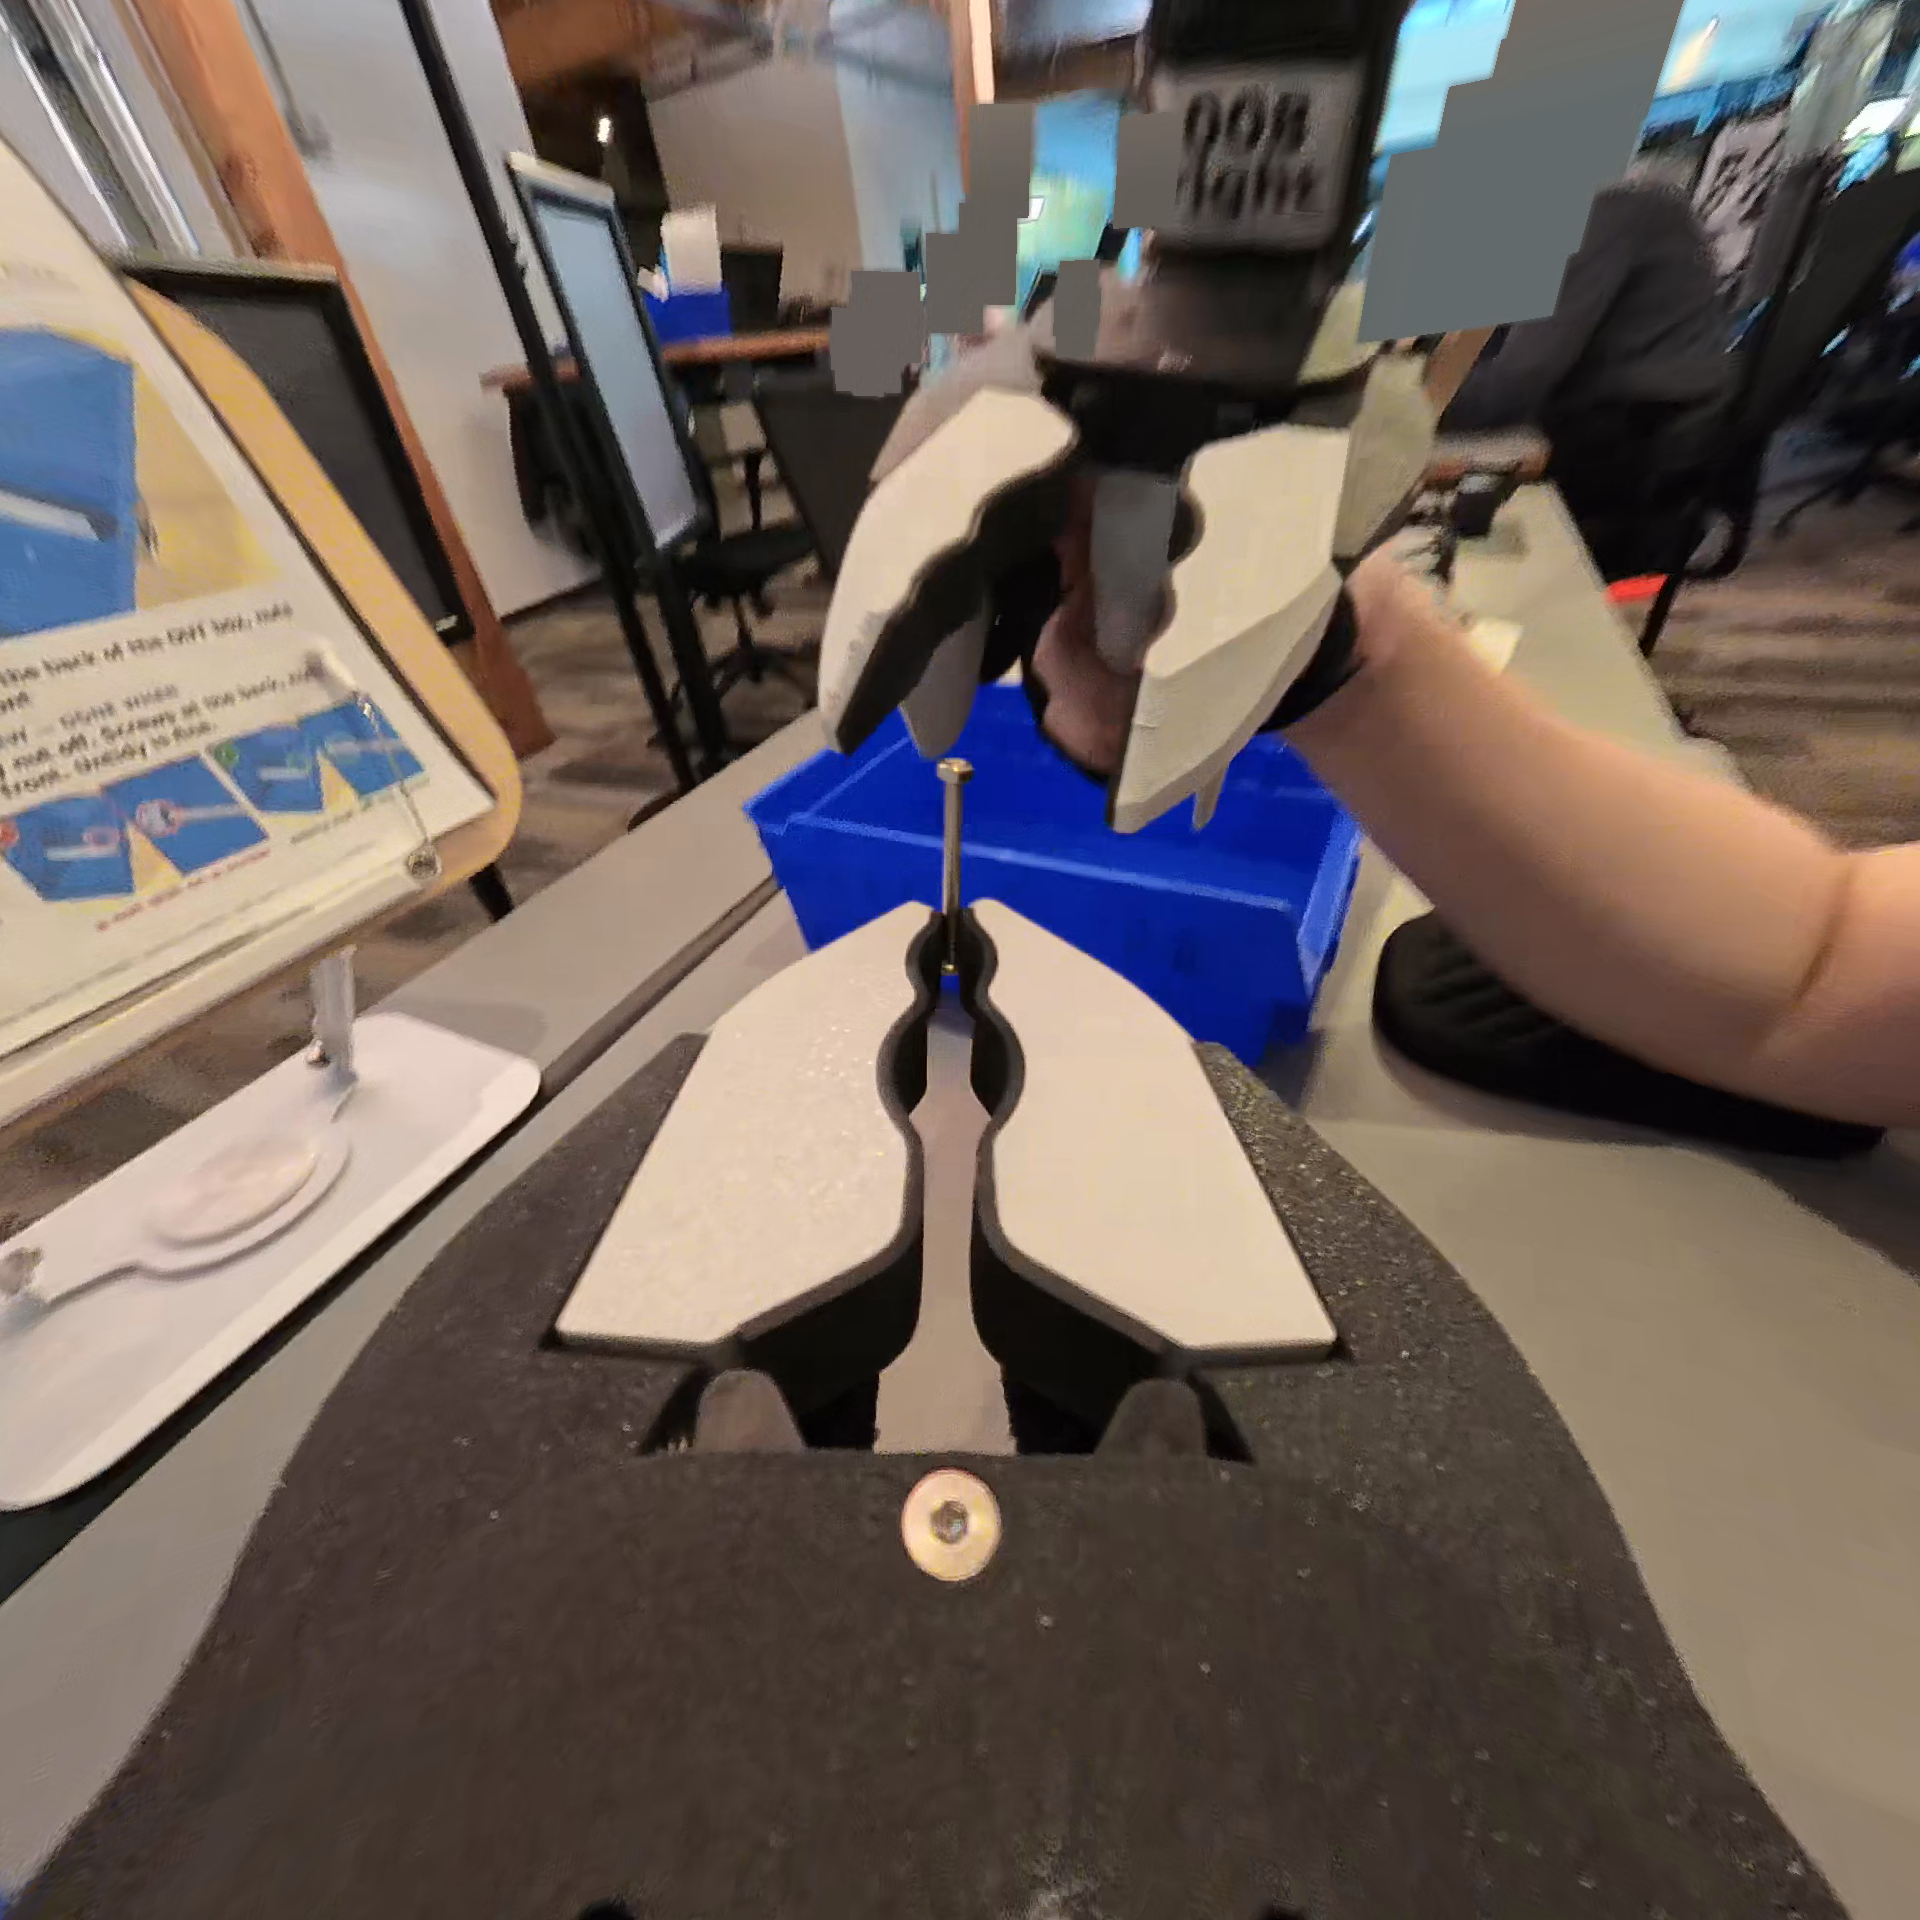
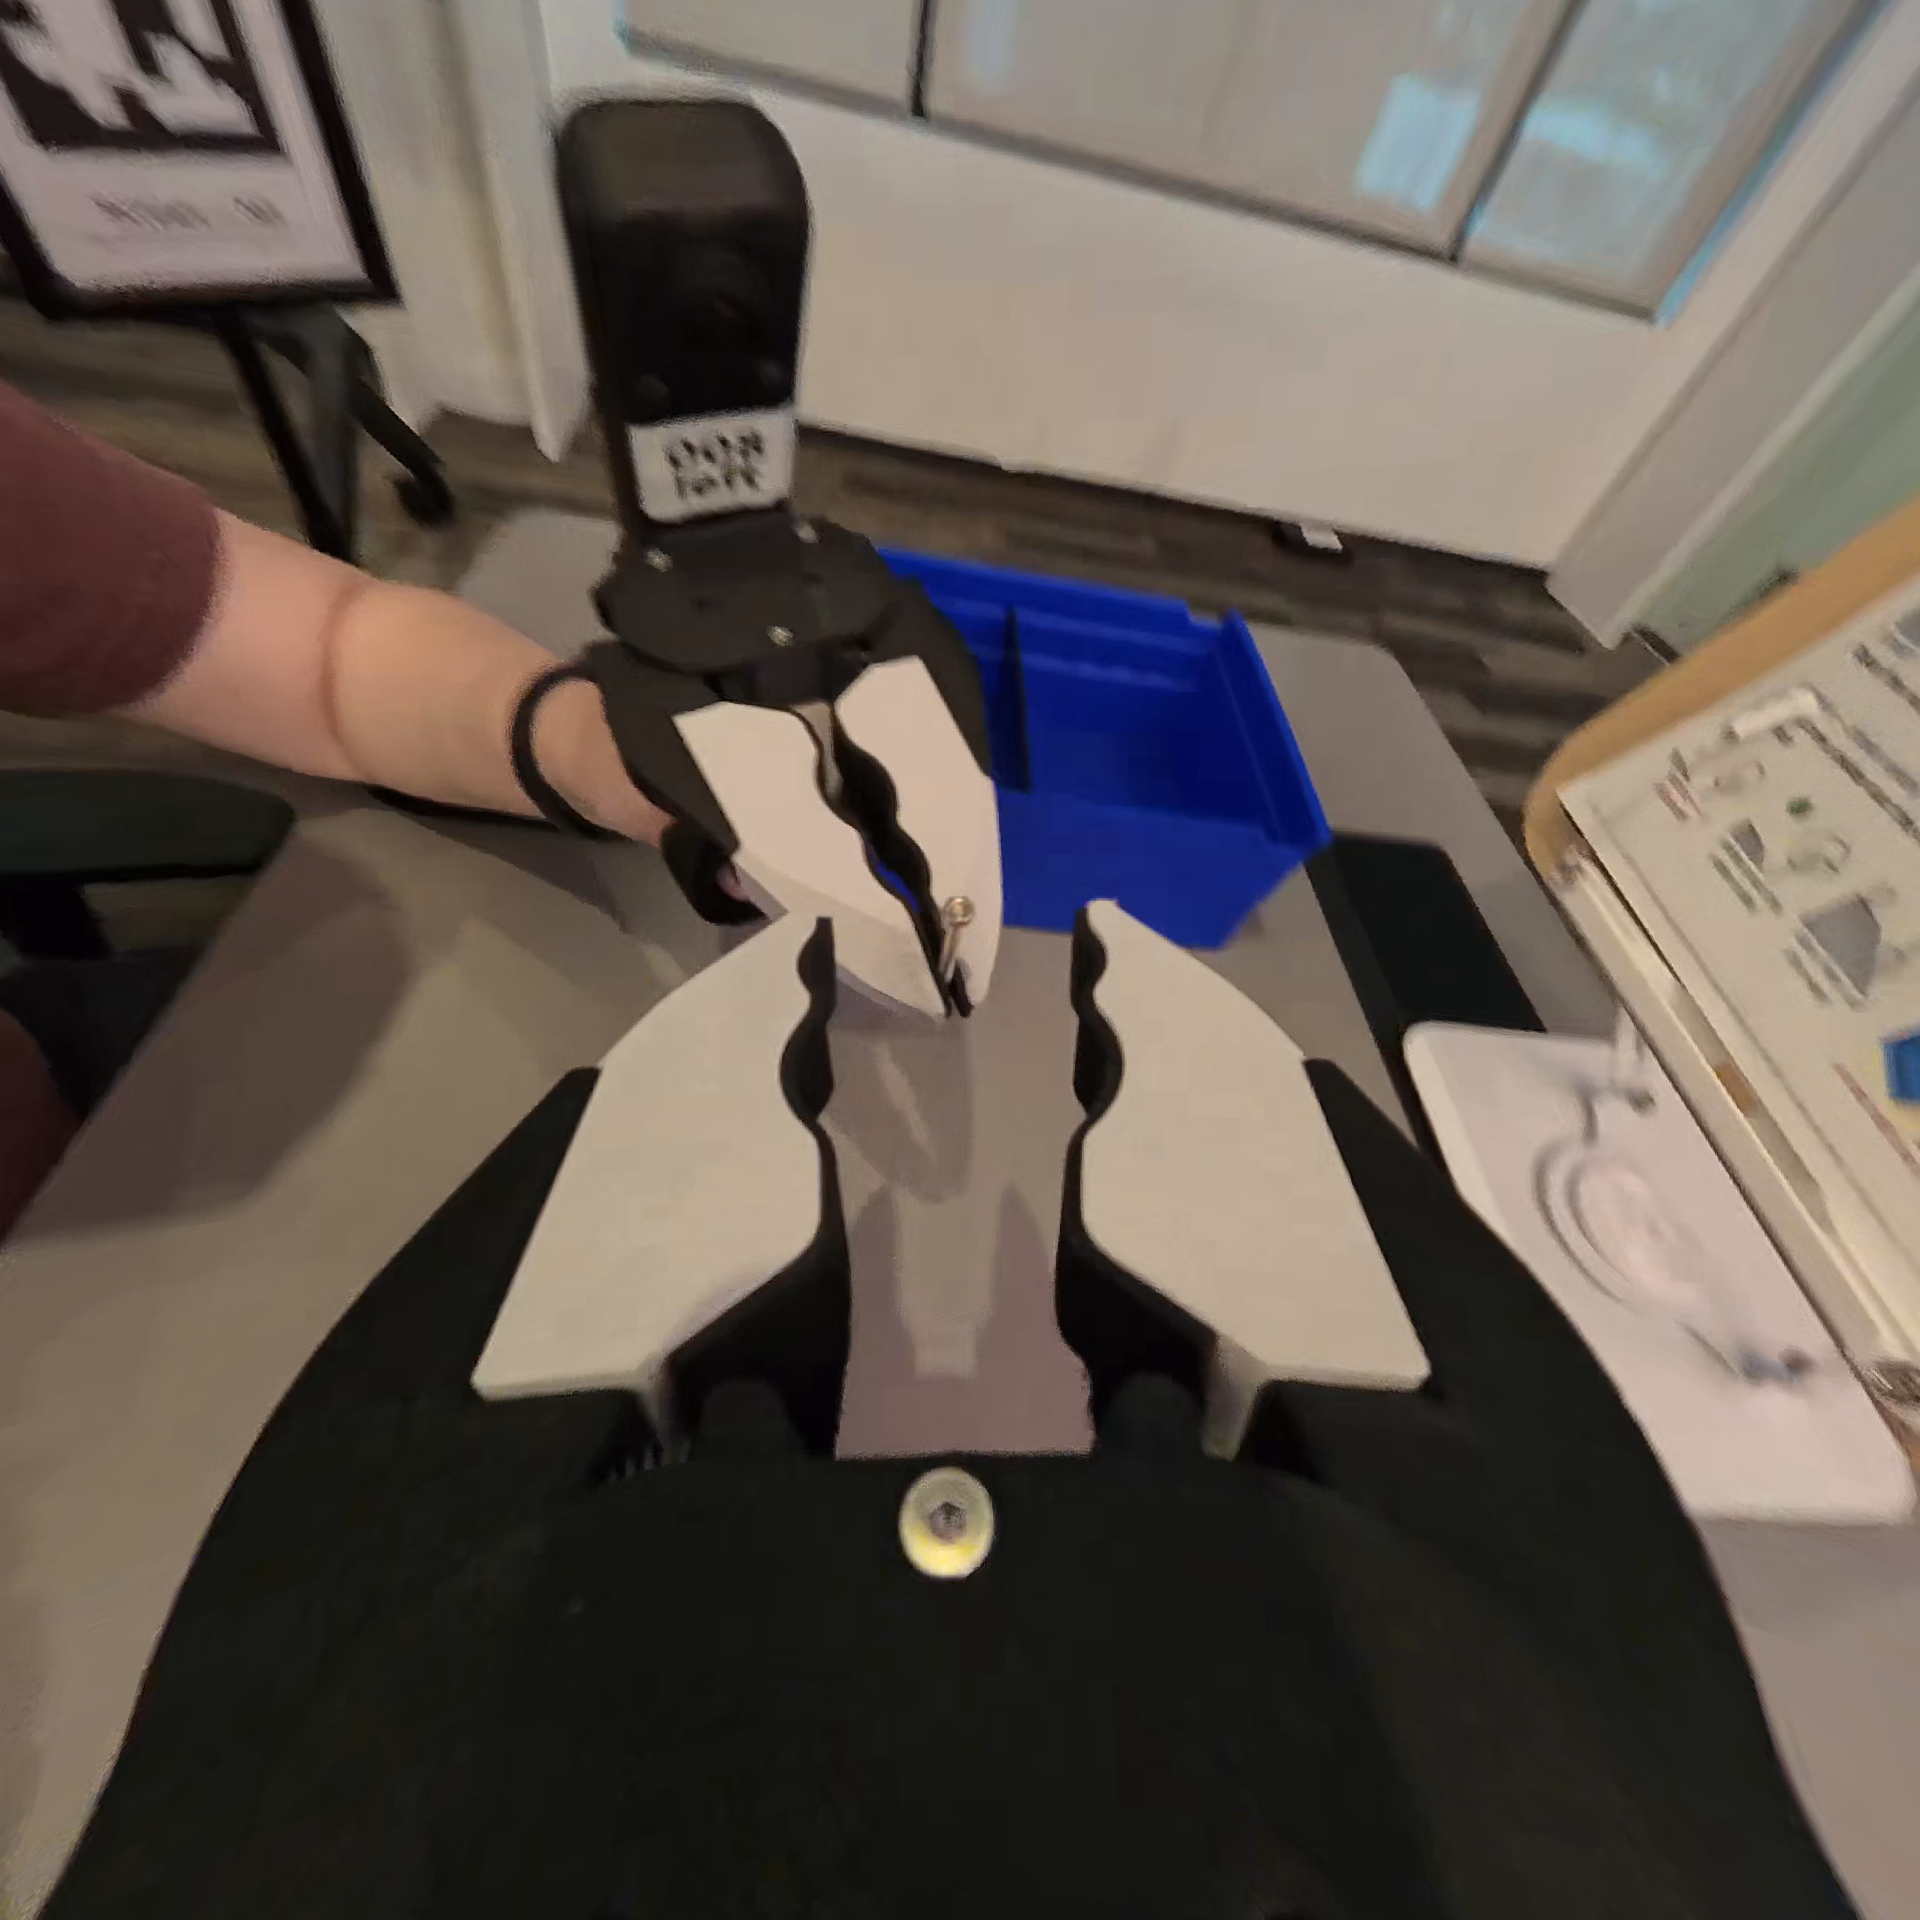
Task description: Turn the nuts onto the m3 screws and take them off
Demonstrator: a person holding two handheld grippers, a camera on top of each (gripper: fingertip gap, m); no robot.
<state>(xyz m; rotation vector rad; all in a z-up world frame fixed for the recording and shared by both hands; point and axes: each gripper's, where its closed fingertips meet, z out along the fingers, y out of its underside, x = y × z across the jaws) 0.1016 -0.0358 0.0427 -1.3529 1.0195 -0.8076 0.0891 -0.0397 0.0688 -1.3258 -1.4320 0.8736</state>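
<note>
My left gripper (image 1: 951, 920) is shut on a thin metal screw (image 1: 950, 852), which stands upright out of its fingertips with a small cap at the top. I cannot tell whether that cap is the screw head or a nut. My right gripper (image 1: 1023, 779) hangs open just above and around the top of the screw, without touching it. In the right wrist view my right gripper (image 2: 956, 927) is open and empty. The left gripper (image 2: 956, 1000) is between its fingertips, holding the screw (image 2: 957, 928).
A blue bin (image 1: 1091, 914) stands on the grey table (image 1: 1558, 1299) behind the grippers; it also shows in the right wrist view (image 2: 1143, 810). An instruction board (image 1: 208, 675) on a white base (image 1: 260, 1195) stands beside them. A person's forearm (image 1: 1558, 883) rests over a black pad (image 1: 1538, 1049). The tips of both grippers are at nearly the same place.
</note>
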